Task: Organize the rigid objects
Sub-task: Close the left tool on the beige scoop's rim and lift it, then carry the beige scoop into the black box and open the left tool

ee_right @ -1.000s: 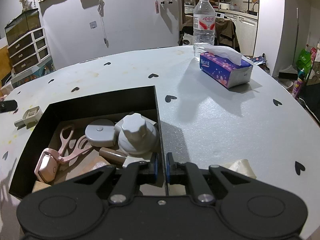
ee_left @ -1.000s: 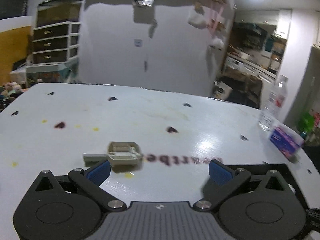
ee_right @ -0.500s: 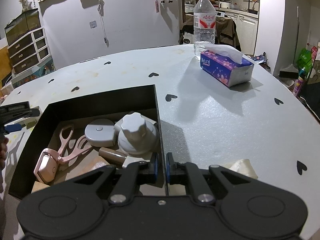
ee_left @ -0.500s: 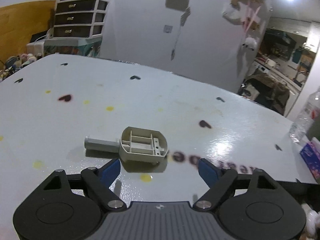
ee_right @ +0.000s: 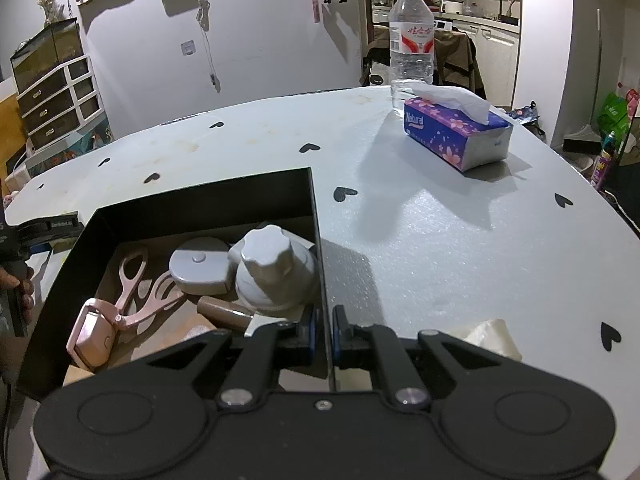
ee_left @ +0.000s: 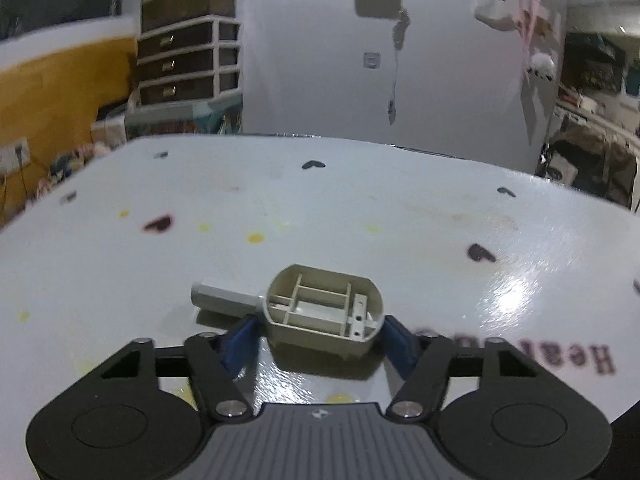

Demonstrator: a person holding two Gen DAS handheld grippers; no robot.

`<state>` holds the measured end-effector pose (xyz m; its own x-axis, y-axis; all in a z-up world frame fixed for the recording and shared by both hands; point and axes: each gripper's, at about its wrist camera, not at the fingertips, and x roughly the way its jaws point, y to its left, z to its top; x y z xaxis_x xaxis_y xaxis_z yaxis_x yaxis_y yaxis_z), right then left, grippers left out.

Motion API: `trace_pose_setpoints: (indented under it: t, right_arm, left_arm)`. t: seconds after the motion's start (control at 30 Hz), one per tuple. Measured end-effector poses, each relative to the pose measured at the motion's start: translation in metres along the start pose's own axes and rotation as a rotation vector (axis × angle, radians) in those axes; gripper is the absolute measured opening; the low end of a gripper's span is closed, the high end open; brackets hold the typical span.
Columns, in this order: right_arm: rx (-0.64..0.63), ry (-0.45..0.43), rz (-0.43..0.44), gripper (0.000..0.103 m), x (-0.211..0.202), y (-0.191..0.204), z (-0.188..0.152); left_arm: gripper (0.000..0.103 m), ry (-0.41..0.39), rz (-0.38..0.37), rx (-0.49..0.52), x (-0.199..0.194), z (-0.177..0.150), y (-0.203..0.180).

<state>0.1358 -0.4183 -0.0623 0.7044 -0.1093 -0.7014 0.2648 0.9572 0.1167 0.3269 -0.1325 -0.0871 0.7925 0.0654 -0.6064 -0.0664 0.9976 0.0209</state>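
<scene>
Spanning both views, a white desk (ee_right: 440, 216) dotted with small black hearts carries everything. Near its front edge sits a black open box (ee_right: 200, 200) holding a grey knob-topped lid (ee_right: 268, 268), a grey round case (ee_right: 198, 266), a pink eyelash curler (ee_right: 132, 300) and a brown tube (ee_right: 224, 312). Toward the far right corner lies a purple tissue box (ee_right: 452, 136), with a clear water bottle (ee_right: 412, 32) just behind it. The right gripper (ee_right: 323, 336) is pinching the box's right wall, its blue pads pressed against the thin panel from either side. Beyond the box's left wall a person's hand (ee_right: 18, 284) shows at the picture's edge. In the left wrist view, the left gripper (ee_left: 320, 340) has just been closing around a beige plastic housing (ee_left: 324, 316) with a grey stub handle, which lies on the desk open side up. The blue fingers (ee_left: 240, 340) flank the housing; whether they press on it cannot be told.
</scene>
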Motion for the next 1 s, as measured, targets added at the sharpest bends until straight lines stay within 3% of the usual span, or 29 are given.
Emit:
trace_pose_setpoints:
  t: [0.23, 0.43, 0.57, 0.77, 0.9, 1.0]
  right_arm:
    - [0.001, 0.001, 0.000, 0.009, 0.000, 0.000, 0.000]
    - [-0.001, 0.001, -0.002, 0.009, 0.000, 0.000, 0.001]
    - [-0.001, 0.001, -0.002, 0.009, 0.000, 0.000, 0.001]
    - [-0.002, 0.000, -0.003, 0.009, 0.001, 0.000, 0.001]
    - [-0.003, 0.001, -0.003, 0.009, 0.001, 0.000, 0.001]
    - [-0.002, 0.000, -0.001, 0.008, 0.001, 0.000, 0.001]
  left_arm:
    - [0.063, 0.002, -0.029, 0.007, -0.002, 0.001, 0.006]
    - [0.063, -0.043, -0.129, 0.023, -0.019, 0.004, 0.009]
    - [0.063, -0.082, -0.245, 0.029, -0.051, 0.009, 0.009]
    - [0.063, -0.131, -0.445, 0.117, -0.111, 0.008, -0.009]
    - [0.063, -0.080, -0.621, 0.199, -0.139, 0.001, -0.027]
    - [0.063, -0.051, -0.711, 0.288, -0.156, -0.008, -0.043]
